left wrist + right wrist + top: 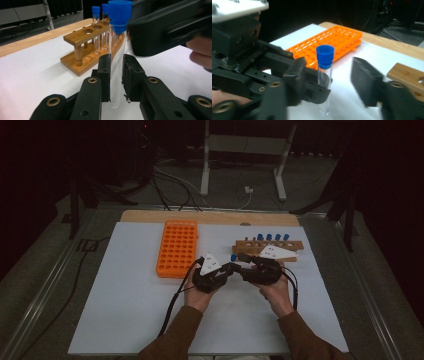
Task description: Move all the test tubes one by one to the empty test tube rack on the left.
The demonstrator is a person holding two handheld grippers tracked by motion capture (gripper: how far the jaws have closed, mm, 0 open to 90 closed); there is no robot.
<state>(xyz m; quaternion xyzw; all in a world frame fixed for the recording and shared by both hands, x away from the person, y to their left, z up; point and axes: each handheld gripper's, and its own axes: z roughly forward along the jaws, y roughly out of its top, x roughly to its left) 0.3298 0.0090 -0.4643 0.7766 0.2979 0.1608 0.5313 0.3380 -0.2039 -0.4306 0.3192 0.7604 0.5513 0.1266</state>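
Note:
A clear test tube (pixel 115 62) with a blue cap (pixel 325 56) stands upright just above the white mat, between my two grippers at the middle of the table (pixel 233 257). My left gripper (pixel 116 75) is shut on the tube's lower half, its pads pressing the glass from both sides. From the opposite side, my right gripper (pixel 329 85) stands open around the same tube, with a gap between each pad and the glass. In the high view the left gripper (pixel 230 266) and the right gripper (pixel 240 262) meet tip to tip in front of the wooden rack (pixel 267 249).
The wooden rack (pixel 85 37) holds several blue-capped tubes (pixel 95 11) and has empty holes at its near end. An orange tube rack (pixel 177 247) lies to the left on the white mat (pixel 125 310). A wooden board edge (pixel 150 216) runs behind.

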